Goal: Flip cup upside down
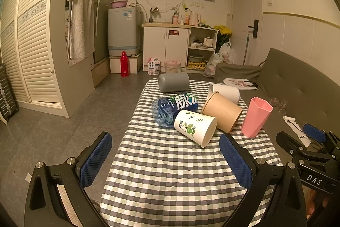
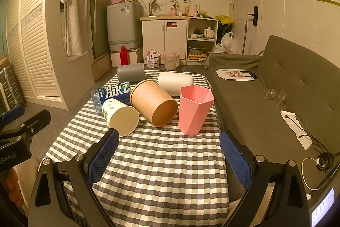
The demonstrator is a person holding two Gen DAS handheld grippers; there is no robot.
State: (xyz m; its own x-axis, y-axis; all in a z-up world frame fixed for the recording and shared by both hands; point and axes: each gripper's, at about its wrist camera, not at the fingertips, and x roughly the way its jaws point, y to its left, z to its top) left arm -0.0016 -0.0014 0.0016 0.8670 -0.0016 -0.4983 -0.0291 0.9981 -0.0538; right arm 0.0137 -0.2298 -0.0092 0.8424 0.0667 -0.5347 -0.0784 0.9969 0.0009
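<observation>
A pink faceted cup (image 1: 256,117) (image 2: 194,109) stands upright, mouth up, near the right edge of the checkered table (image 1: 170,163) (image 2: 161,163). My left gripper (image 1: 165,154) is open and empty, low over the near part of the table, well short of the cups. My right gripper (image 2: 170,152) is open and empty, just short of the pink cup, which lies ahead between its fingers. The right gripper also shows at the right edge of the left wrist view (image 1: 308,142).
Lying on their sides on the table: a leaf-print paper cup (image 1: 194,127) (image 2: 121,117), a brown paper cup (image 1: 221,111) (image 2: 154,102), a white cup (image 1: 224,92) (image 2: 175,83), a grey cup (image 1: 173,82) (image 2: 130,74) and a blue bottle (image 1: 173,106) (image 2: 111,94). A grey sofa (image 2: 276,99) adjoins the right side.
</observation>
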